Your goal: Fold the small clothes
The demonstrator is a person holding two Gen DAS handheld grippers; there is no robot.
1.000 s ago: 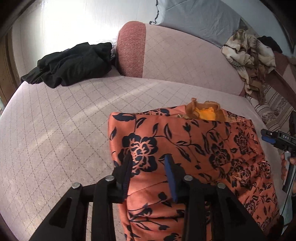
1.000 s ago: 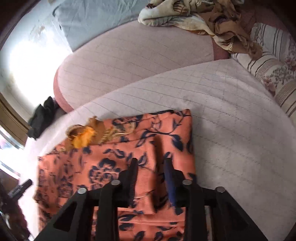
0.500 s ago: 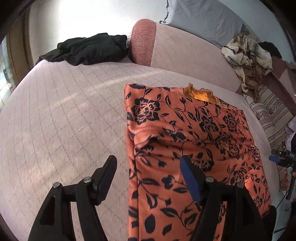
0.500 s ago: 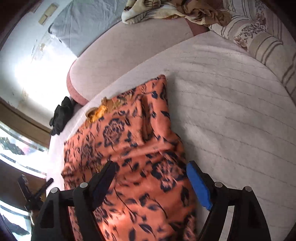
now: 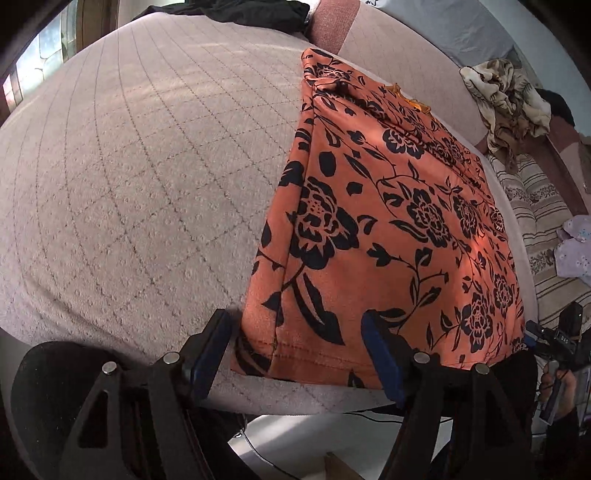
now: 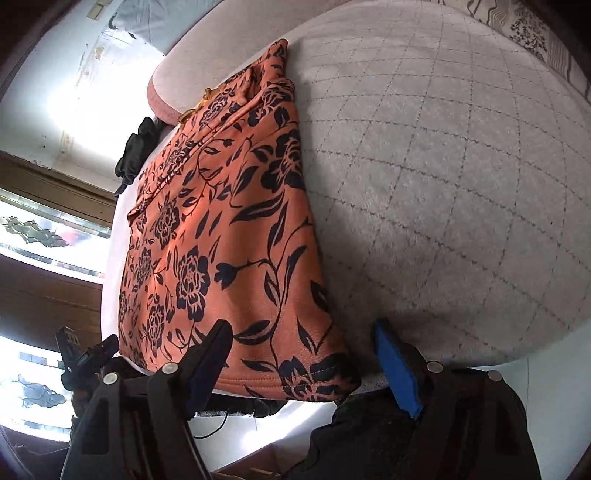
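Observation:
An orange garment with a black flower print (image 5: 388, 221) lies flat on the pink quilted bed (image 5: 129, 184), folded into a long strip that runs from the backrest to the near edge. My left gripper (image 5: 299, 350) is open at the near edge, its fingers either side of the hem's left corner, pads clear of the cloth. In the right wrist view the same garment (image 6: 229, 229) has its right hem corner between the fingers of my right gripper (image 6: 304, 358). Those jaws are closing, and the pads do not press the fabric.
Black clothes (image 5: 251, 11) lie at the back left by the reddish bolster (image 5: 332, 22). A beige patterned cloth (image 5: 506, 96) is draped on the backrest, and striped cushions (image 5: 535, 206) lie at the right. The bed's front edge (image 5: 295, 398) drops to the floor just beneath both grippers.
Both grippers let go of the fabric, opened wide and drew back from the middle of the garment to its near hem at the bed's edge.

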